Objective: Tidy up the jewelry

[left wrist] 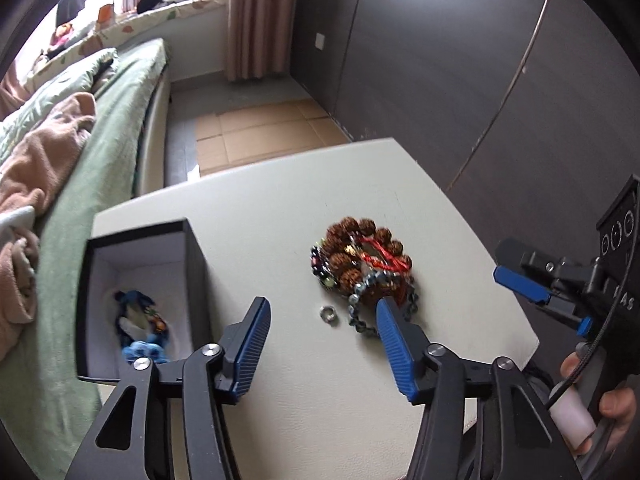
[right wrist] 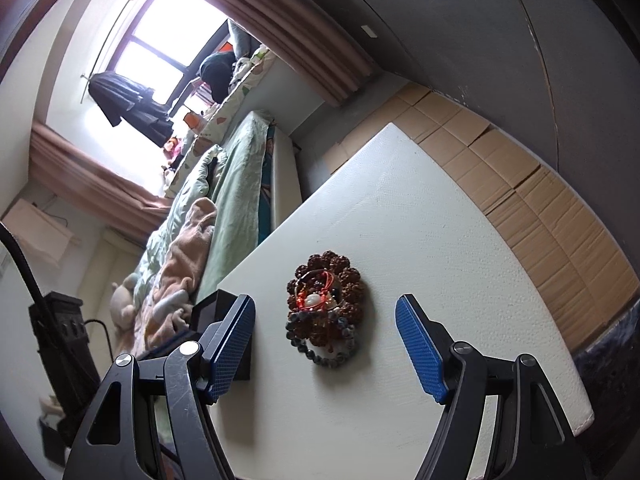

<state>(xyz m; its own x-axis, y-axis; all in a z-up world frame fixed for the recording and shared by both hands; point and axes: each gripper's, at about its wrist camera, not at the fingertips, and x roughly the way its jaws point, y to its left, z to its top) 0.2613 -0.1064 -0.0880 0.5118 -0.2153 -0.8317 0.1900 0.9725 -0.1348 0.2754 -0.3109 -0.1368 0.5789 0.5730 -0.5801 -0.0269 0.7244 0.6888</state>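
You are holding the left gripper (left wrist: 322,342) spread and empty over the white table (left wrist: 256,208), its right finger overlapping the near edge of the jewelry pile (left wrist: 362,268), likely lining up the next pick. The pile is sitting mid-table: a brown seed-bead bracelet (left wrist: 360,240) ringing a red cord (left wrist: 384,258), with a dark bead strand (left wrist: 360,316) trailing toward you. A small silver ring (left wrist: 329,313) is lying just beside the pile, on its box side. The open black box (left wrist: 192,264) is standing left of the pile, already taking blue beaded pieces (left wrist: 140,332), so it is probably the sorting target. You are keeping the right gripper (right wrist: 325,344) spread and empty too, framing the pile from short of it.

Only the left wrist view is showing the box interior, the ring, and the right gripper (left wrist: 524,288) hanging right of the pile. Only the right wrist view is showing a pale stone (right wrist: 313,300) in the pile's middle.
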